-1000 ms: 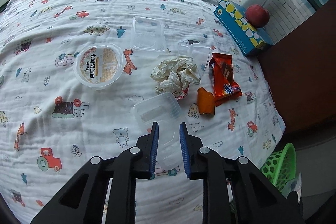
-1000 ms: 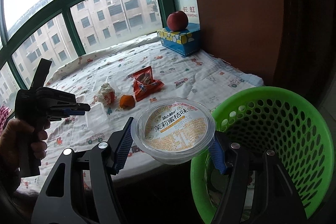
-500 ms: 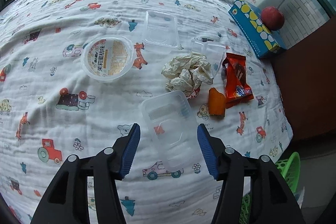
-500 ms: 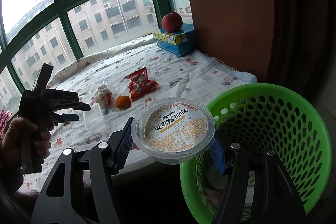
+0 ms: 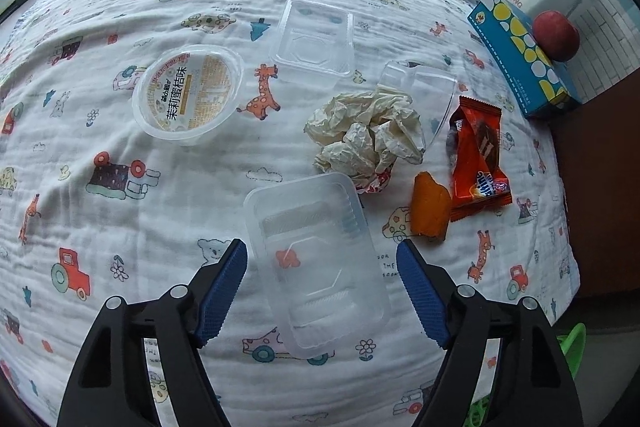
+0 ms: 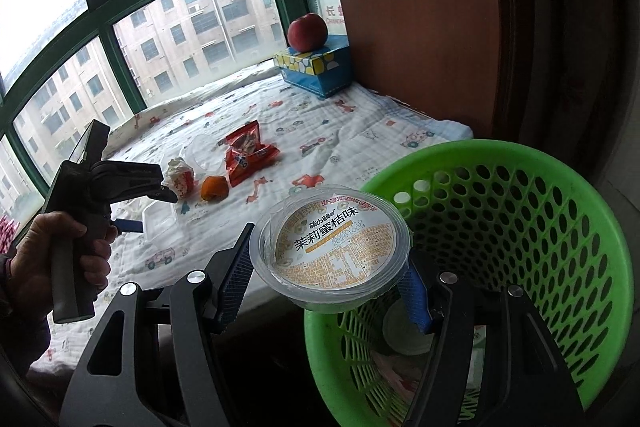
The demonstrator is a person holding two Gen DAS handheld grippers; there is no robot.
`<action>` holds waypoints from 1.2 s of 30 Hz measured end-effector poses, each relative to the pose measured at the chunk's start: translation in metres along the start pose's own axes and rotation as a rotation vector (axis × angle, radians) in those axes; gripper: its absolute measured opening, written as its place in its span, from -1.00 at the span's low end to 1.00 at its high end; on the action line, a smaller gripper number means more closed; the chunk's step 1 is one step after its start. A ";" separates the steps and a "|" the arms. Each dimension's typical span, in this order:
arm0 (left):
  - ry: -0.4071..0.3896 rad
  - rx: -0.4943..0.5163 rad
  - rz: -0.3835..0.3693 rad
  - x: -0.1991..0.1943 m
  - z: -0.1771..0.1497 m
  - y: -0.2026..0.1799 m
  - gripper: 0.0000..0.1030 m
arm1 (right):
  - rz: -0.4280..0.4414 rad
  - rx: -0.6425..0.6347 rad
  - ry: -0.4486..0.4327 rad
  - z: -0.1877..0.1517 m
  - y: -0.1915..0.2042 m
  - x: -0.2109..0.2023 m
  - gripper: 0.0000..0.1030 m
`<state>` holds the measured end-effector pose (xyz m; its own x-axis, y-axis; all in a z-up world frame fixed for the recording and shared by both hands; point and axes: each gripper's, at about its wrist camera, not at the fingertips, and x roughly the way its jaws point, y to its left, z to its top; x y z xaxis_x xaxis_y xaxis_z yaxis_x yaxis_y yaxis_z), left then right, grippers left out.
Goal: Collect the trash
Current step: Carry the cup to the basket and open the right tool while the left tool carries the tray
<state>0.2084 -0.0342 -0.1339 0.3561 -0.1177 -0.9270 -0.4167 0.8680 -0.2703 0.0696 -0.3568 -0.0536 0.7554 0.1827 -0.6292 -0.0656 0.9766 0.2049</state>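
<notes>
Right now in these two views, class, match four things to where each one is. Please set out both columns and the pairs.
Things:
1. apple
2. sealed cup
3. clear tray
4. orange peel

Places:
A. below the open left gripper
B. beside the red wrapper
C. on the blue box
D. in the right gripper, at the green basket

Pairs: 1-C, 2-D, 3-A, 4-B

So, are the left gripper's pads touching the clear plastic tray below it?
Apart. The left wrist view shows white cloth between each of the left gripper's pads and the clear tray.
</notes>
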 end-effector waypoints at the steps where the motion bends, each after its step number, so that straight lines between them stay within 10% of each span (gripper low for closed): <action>1: 0.002 -0.007 -0.001 0.002 0.000 0.001 0.40 | 0.000 0.003 0.001 0.000 -0.001 0.000 0.25; 6: 0.012 -0.016 -0.032 0.005 -0.003 0.005 0.11 | -0.017 0.009 0.000 -0.002 -0.006 -0.002 0.25; 20: -0.001 0.102 -0.206 -0.048 -0.026 -0.008 0.09 | -0.094 0.061 -0.023 -0.013 -0.031 -0.028 0.25; 36: 0.002 0.412 -0.379 -0.103 -0.069 -0.120 0.09 | -0.164 0.141 -0.021 -0.026 -0.061 -0.046 0.40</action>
<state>0.1646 -0.1596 -0.0242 0.4152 -0.4589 -0.7855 0.1017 0.8815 -0.4612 0.0223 -0.4219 -0.0568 0.7621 0.0187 -0.6472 0.1499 0.9673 0.2045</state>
